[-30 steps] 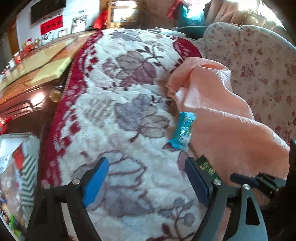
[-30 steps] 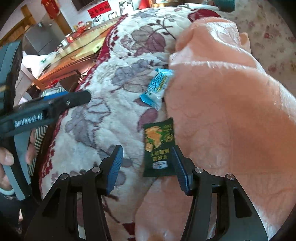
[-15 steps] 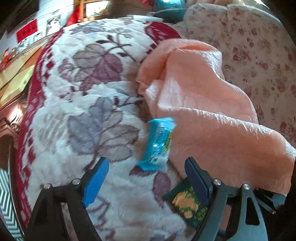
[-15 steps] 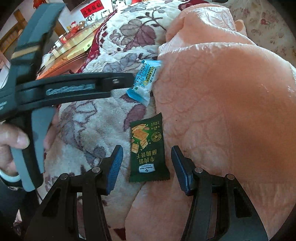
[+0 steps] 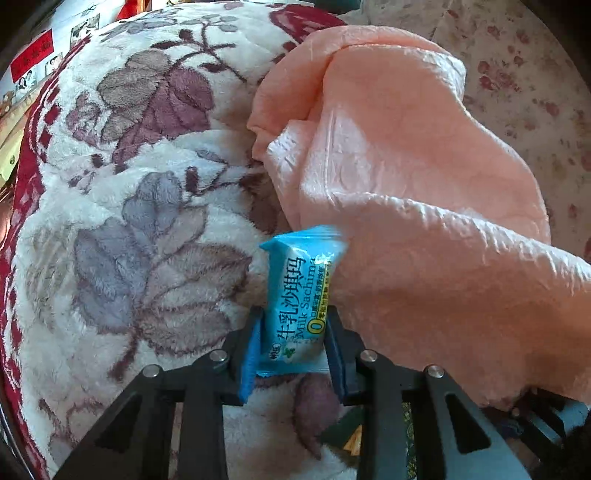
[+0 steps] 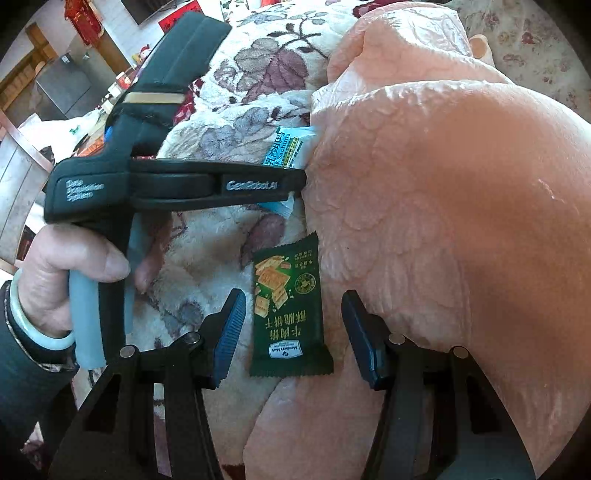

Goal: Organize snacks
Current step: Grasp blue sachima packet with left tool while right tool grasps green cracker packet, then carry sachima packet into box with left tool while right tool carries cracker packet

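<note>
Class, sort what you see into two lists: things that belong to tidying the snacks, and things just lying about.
Belongs to the job:
blue snack packet
green biscuit packet
left gripper
right gripper

Just lying about:
flowered blanket
peach cloth

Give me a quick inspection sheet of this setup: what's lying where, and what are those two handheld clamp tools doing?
Surface: floral fleece blanket with a peach blanket bunched over its right side.
Job's things: blue Sachima packet at the peach blanket's edge; green cracker packet flat on the floral blanket, beside the peach one.
Clutter: nothing seen.
Grippers: left gripper jaws have just been closing, pads now pressed on the blue packet; right gripper open, straddling the green packet without touching it.
Cables: nothing seen.
Surroundings: flowered sofa; red wall decorations.
</note>
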Tool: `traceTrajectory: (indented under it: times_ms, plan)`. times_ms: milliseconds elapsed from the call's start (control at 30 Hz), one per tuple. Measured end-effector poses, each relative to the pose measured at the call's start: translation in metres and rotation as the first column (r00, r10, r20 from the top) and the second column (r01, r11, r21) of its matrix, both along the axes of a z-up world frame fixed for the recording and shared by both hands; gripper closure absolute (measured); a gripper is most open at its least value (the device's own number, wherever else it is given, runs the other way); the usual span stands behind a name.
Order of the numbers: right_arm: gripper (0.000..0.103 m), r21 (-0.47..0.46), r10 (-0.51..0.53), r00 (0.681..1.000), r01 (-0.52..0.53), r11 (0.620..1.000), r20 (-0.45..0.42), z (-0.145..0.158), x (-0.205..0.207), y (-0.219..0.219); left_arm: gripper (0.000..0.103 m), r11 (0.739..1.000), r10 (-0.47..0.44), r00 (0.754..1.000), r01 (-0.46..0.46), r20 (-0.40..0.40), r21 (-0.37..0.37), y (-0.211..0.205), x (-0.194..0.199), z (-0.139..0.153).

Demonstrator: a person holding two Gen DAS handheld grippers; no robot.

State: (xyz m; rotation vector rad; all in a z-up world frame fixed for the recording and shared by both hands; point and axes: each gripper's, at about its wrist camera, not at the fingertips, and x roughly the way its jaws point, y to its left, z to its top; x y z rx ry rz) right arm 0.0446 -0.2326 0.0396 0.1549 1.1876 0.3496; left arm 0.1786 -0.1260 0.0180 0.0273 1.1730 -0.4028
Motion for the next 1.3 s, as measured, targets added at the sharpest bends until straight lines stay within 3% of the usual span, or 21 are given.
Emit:
traceTrajectory:
  times_ms: [200, 467, 567, 900, 1300]
  plan:
    - [0.049, -0.027, 0.048, 0.999, -0.048, 0.998, 0.01, -0.005, 0.008, 0.011, 0.069, 0.999, 0.034, 0.999, -0.034, 0.002, 0.006, 0.023, -0.01, 0.011]
    - [0.05, -0.176, 0.189, 0.982, -0.185, 0.967, 0.006, -0.03, 0.014, 0.042, 0.069, 0.994, 0.106, 0.994, -0.106, 0.028, 0.019, 0.064, -0.04, 0.036]
    - [0.061, -0.145, 0.153, 0.988, -0.153, 0.978, -0.008, -0.028, 0.015, 0.033, 0.069, 0.99, 0.137, 0.99, -0.138, 0.044, 0.027, 0.081, -0.06, 0.044]
    - [0.061, -0.052, 0.175, 0.984, -0.173, 0.983, 0.028, 0.011, -0.014, 0.046, 0.069, 0.975, 0.223, 0.972, -0.223, 0.068, -0.003, 0.125, -0.112, 0.054]
    - [0.061, -0.002, 0.274, 0.959, -0.275, 0.962, 0.073, 0.036, -0.033, 0.118, 0.069, 0.937, 0.342, 0.928, -0.35, 0.145, 0.027, 0.189, -0.161, 0.076]
